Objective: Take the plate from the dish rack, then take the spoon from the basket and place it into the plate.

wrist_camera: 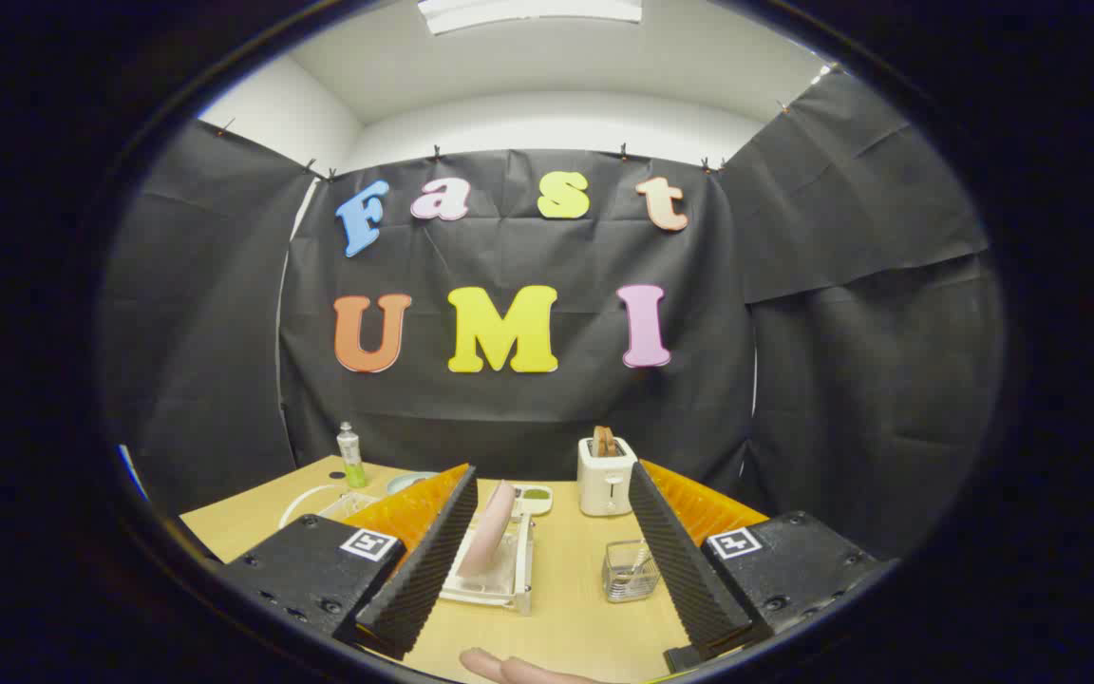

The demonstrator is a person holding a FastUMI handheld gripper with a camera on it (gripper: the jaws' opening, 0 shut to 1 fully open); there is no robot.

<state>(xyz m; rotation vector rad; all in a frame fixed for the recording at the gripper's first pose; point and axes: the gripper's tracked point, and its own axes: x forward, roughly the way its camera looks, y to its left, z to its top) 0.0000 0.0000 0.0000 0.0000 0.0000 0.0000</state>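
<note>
Gripper view: jaws apart above table [566, 608] (wood-look).

We see the fingers [547, 560] held wide apart above the surface [575, 617], with nothing between their pads. Between them, on the surface, stands the dish rack [495, 575], and the plate [488, 541] leans on edge in it. Right of the rack, close to the right finger, sits the basket [630, 572] with the spoon [640, 559] in it. Beyond the basket stands a toaster [606, 478]. Behind the left finger, at the far side, stands a bottle [350, 456]. A person's fingertip [509, 668] lies at the near edge.
</note>
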